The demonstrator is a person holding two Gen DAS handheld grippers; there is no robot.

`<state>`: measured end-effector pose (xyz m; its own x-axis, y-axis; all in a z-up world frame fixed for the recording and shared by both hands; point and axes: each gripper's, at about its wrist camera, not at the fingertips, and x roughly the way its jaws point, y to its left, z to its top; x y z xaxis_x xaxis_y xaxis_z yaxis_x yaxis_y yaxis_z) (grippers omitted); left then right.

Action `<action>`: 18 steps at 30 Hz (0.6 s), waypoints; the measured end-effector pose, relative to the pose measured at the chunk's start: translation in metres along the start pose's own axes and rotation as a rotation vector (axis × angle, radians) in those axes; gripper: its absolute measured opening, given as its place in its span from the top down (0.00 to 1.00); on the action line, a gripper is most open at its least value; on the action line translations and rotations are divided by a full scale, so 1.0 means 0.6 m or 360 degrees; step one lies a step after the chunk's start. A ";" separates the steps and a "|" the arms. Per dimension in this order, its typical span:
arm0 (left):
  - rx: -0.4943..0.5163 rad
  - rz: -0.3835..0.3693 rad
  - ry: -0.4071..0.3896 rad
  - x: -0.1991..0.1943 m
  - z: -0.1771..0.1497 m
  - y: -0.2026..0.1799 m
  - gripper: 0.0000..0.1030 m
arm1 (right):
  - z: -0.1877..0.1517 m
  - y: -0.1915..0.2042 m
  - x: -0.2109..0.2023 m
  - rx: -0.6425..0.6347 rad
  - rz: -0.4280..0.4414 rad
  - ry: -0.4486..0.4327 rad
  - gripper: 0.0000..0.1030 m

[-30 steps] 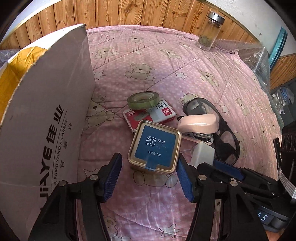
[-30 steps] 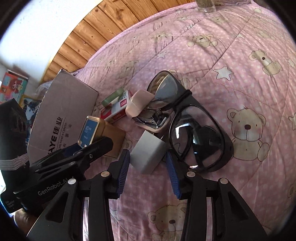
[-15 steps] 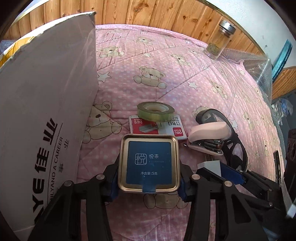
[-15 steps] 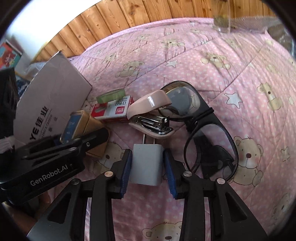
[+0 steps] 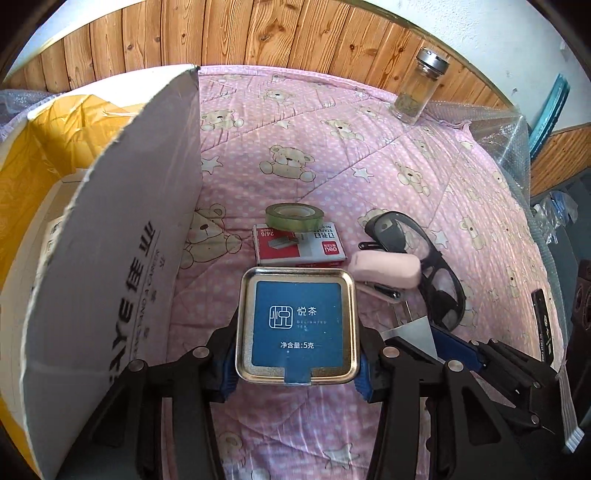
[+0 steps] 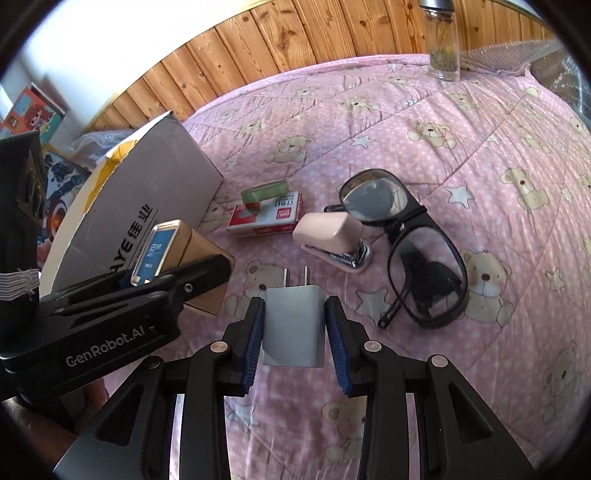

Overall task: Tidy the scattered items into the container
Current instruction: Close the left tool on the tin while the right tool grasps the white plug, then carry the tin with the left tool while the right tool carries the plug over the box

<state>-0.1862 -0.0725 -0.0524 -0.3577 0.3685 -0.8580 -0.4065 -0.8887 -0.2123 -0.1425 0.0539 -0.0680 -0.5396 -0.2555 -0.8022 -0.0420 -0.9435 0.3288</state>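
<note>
My left gripper (image 5: 297,363) is shut on a gold tea tin (image 5: 298,326) with a blue label, lifted off the pink bedspread. The open cardboard box (image 5: 110,236) stands just left of it. My right gripper (image 6: 295,341) is shut on a white plug charger (image 6: 293,325), prongs pointing away. On the quilt beyond lie a green tape roll (image 5: 294,216) on a red staple box (image 5: 299,245), a pink stapler (image 6: 330,232) and black safety glasses (image 6: 406,243). The tea tin (image 6: 173,254) and left gripper also show at the left of the right wrist view.
A glass jar (image 5: 421,88) with a metal lid stands at the far edge by the wooden wall panels (image 5: 258,33). Bubble wrap (image 5: 509,136) lies at the right edge of the bed. A black pen-like item (image 5: 543,325) rests at the right.
My left gripper closed on the tea tin and raised it. My right gripper closed on the charger and lifted it off the quilt, away from the stapler and glasses.
</note>
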 end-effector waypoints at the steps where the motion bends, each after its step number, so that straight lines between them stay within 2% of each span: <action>1: 0.0001 -0.0001 -0.0005 -0.007 -0.005 -0.001 0.52 | -0.005 0.001 -0.005 0.0003 0.0005 0.0000 0.66; 18: 0.0067 0.0006 -0.0106 -0.132 -0.086 -0.050 0.52 | -0.084 0.036 -0.117 0.0011 0.0062 -0.0087 0.66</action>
<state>-0.1021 -0.0892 -0.0022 -0.4139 0.3841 -0.8253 -0.4397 -0.8782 -0.1882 -0.0630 0.0405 -0.0299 -0.5861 -0.2797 -0.7604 -0.0261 -0.9315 0.3628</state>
